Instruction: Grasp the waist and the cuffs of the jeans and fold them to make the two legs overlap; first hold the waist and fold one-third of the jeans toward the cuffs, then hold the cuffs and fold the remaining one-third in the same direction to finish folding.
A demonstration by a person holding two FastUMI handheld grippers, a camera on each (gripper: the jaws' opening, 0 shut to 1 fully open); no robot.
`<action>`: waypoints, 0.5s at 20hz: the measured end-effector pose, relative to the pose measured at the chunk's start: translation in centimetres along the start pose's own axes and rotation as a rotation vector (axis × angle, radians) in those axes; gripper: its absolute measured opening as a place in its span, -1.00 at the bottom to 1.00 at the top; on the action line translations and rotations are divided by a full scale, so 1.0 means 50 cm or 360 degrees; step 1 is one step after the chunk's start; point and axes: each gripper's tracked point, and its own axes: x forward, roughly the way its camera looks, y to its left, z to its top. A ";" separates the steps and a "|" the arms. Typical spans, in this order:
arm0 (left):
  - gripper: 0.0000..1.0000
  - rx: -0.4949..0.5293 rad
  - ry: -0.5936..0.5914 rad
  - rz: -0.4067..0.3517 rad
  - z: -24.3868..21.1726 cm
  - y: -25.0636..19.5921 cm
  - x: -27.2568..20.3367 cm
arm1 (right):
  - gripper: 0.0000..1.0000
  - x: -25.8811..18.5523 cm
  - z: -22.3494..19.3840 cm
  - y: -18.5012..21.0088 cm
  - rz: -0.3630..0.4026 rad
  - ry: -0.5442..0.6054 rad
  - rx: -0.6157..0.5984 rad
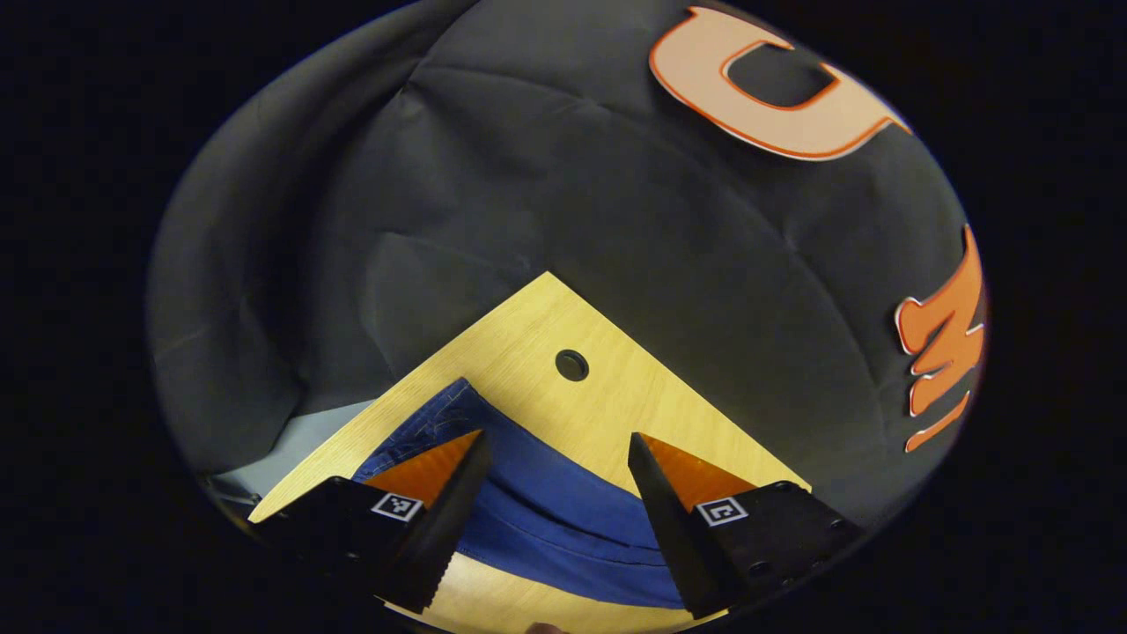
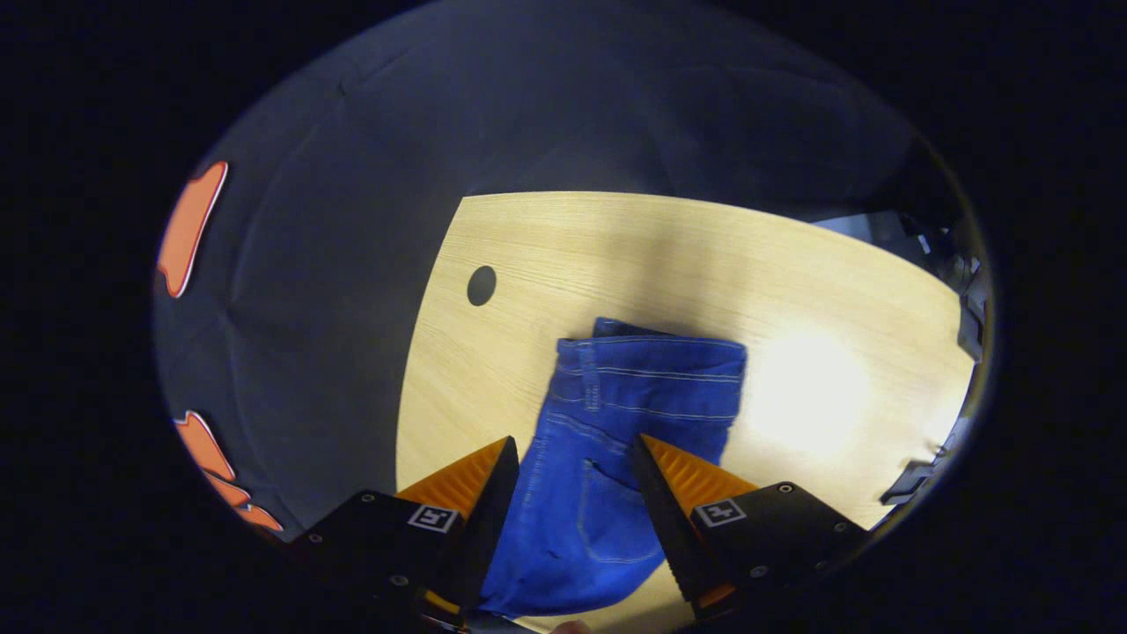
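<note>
Wooden table (image 2: 616, 238) carries blue jeans (image 2: 607, 440) against black cloth wall (image 1: 528, 176)

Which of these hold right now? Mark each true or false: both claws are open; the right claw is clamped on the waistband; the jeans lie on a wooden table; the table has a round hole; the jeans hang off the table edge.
1. Both claws are open. True: the left claw and the right claw each have their fingers spread, with jeans showing between them.
2. The right claw is clamped on the waistband. False: its fingers stand apart and grip nothing.
3. The jeans lie on a wooden table. True.
4. The table has a round hole. True; it sits near a corner.
5. The jeans hang off the table edge. False: what shows of them rests on the tabletop.
</note>
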 end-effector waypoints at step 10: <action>0.96 0.0418 -0.0191 -0.0118 -0.070 -0.104 -0.118 | 0.79 0.055 0.014 -0.127 -0.0020 0.0006 0.0014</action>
